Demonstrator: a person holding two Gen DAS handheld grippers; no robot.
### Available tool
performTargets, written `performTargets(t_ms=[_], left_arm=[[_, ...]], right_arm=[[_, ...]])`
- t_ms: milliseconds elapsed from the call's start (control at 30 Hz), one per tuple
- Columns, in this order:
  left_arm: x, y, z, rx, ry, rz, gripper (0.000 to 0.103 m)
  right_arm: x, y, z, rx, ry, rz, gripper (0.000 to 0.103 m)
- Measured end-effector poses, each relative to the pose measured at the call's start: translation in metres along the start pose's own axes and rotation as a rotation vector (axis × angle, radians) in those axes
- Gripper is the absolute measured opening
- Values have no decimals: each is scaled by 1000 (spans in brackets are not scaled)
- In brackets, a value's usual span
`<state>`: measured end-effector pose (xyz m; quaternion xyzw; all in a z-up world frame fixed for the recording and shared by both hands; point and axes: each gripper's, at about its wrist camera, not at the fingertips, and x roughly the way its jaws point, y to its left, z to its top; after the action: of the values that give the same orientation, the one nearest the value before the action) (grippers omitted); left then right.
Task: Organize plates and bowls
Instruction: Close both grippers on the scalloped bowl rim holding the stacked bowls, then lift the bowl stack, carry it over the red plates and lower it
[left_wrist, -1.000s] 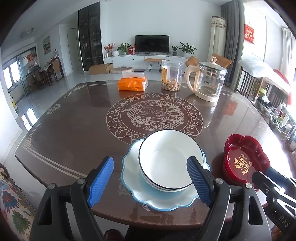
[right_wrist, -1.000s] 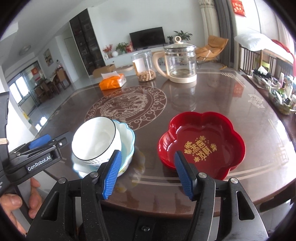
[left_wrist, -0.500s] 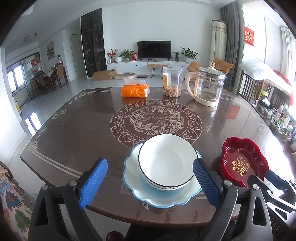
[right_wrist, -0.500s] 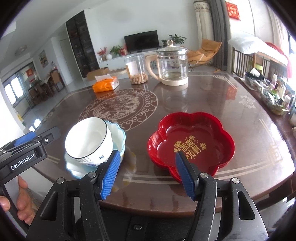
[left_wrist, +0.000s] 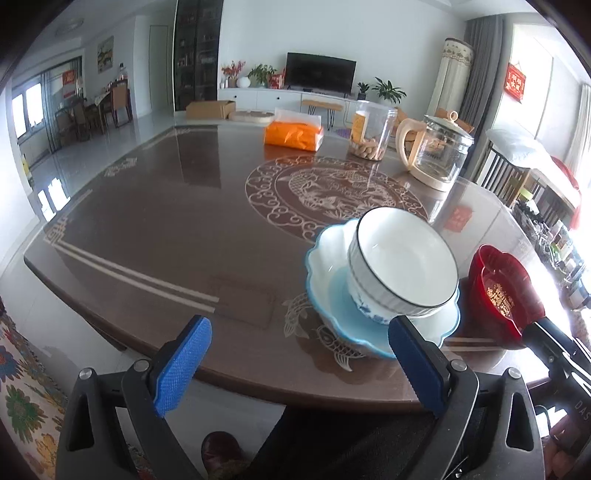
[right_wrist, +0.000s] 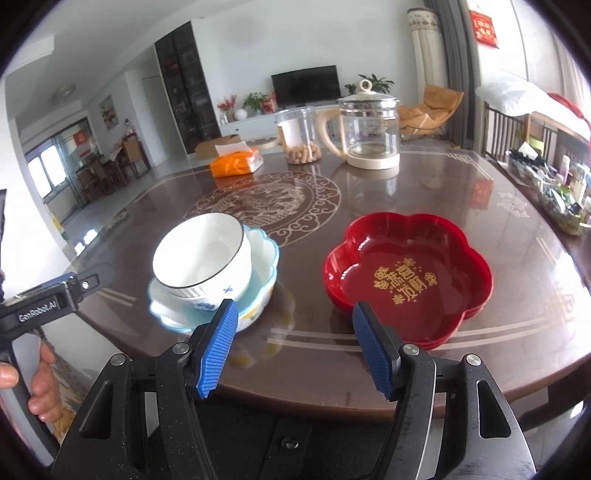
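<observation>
Left tool (left_wrist: 295, 365) now swung leftward off white bowl (left_wrist: 402, 258); both tools wide apart, empty.

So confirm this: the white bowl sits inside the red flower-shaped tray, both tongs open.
Not right. The white bowl sits in the light blue scalloped dish, beside the red tray, which holds nothing; the right wrist view shows it. Both tongs are open.

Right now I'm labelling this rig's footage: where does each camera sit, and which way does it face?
Left wrist: behind the open left tool, off the table's near edge, facing the white bowl in the blue dish.
Right wrist: behind the open right tool, facing the red tray; the left hand shows.
Shared: bowl, dish, tray, glass kettle.
</observation>
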<state>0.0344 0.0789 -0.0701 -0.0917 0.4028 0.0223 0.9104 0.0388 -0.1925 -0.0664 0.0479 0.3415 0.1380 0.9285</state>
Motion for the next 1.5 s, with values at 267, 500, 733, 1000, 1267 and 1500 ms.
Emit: performTargets(t_ms=[267,500,733,1000,1267,1500], left_arm=[[34,9,2,11,26,-62,82],[68,-1,9,30,114,-124,58],[91,-4,13,-4,158,-162,38],[100,-6,15,-19,138,-206,25],[96,-2,15,-43,112,-224,23],[73,-7,24,-15,67,-208,23]], right_arm=[[46,8,9,-8,57,48,67],[79,1,19,12,127,70,45],[109,-4,21,30,195,57,37],[135,-1,23,44,235,76,22],[140,3,22,43,252,73,19],[130,2,24,72,239,94,19]])
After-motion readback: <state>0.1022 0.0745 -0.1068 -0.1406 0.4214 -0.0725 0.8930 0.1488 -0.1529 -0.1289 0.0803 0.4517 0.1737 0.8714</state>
